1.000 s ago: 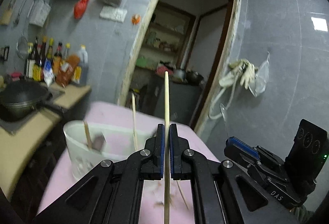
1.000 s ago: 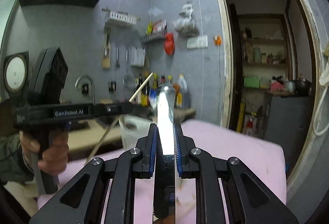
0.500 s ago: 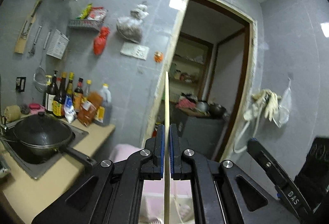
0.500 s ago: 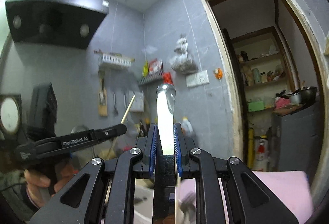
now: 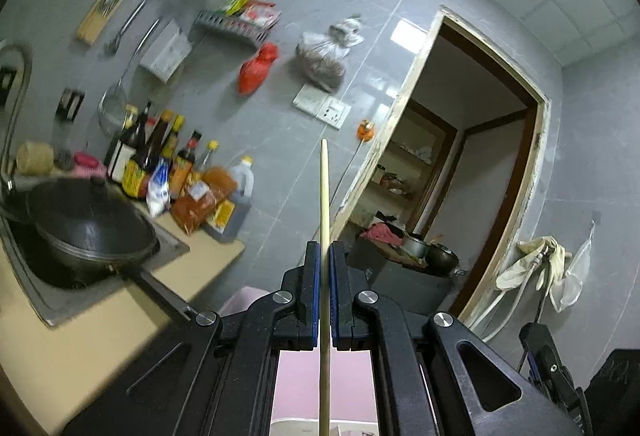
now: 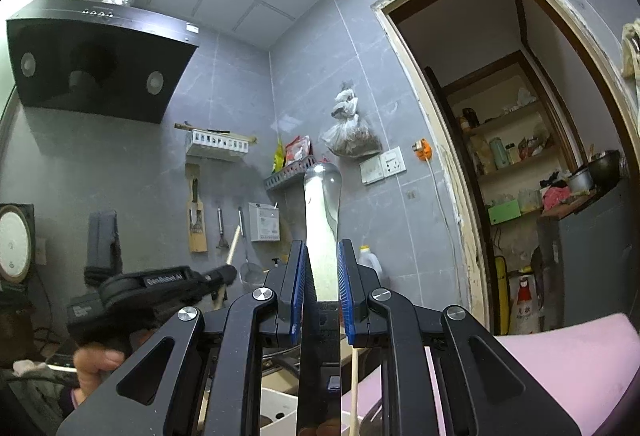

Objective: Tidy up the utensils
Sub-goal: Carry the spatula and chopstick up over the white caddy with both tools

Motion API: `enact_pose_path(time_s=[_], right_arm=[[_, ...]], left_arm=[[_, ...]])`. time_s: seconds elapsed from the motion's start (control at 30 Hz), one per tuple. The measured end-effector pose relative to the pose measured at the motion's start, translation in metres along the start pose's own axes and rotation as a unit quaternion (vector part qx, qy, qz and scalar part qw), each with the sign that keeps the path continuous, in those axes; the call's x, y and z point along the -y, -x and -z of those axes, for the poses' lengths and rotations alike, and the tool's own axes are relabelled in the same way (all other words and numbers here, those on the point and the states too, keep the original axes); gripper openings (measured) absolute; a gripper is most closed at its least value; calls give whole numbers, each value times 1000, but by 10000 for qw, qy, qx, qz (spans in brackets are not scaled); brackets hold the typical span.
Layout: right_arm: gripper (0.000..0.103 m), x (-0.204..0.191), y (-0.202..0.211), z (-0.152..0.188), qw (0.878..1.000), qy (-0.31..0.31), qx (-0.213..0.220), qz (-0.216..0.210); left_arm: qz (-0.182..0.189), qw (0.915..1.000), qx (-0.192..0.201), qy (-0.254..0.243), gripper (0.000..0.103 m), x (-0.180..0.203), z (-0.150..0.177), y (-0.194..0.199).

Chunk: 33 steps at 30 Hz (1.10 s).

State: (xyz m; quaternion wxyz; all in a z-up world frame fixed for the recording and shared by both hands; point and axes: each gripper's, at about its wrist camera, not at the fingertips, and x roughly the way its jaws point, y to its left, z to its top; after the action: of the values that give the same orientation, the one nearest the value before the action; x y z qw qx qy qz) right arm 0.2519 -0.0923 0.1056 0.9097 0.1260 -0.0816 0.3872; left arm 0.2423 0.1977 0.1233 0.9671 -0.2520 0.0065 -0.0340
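My left gripper point(image 5: 324, 256) is shut on a thin wooden chopstick point(image 5: 324, 196) that points straight up past the fingertips, toward the grey wall. My right gripper point(image 6: 322, 256) is shut on the shiny metal handle of a utensil point(image 6: 322, 204) that stands upright; its working end is hidden below the jaws. The left gripper point(image 6: 224, 273) also shows in the right wrist view at lower left, with the chopstick tip point(image 6: 234, 242) poking up from it. The rim of a white utensil holder point(image 6: 276, 412) shows at the bottom, with another chopstick point(image 6: 354, 388) standing in it.
A pink table point(image 6: 560, 352) lies below. A counter with a black wok point(image 5: 84, 228) and sauce bottles point(image 5: 160, 160) is on the left. A range hood point(image 6: 100, 60) hangs above. A doorway point(image 5: 472, 164) opens to the right.
Both grippers have tilted and risen, so the views now show the wall and ceiling. The white holder and pink table have dropped to the bottom edge. Both grips are unchanged.
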Motion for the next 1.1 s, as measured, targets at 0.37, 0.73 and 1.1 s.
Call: enact_pose_path(time_s=[0.37, 0.73, 1.1], right_arm=[[14, 13, -4, 21, 9997, -112, -136, 152], [14, -2, -3, 34, 9988, 350, -207, 257], [14, -8, -2, 41, 9975, 578, -171, 381]], left_arm=[[-321, 9990, 291, 55, 2, -8, 35, -2], [-488, 9967, 408, -496, 2, 8, 56, 0], [-451, 9963, 494, -534, 2, 8, 62, 9]])
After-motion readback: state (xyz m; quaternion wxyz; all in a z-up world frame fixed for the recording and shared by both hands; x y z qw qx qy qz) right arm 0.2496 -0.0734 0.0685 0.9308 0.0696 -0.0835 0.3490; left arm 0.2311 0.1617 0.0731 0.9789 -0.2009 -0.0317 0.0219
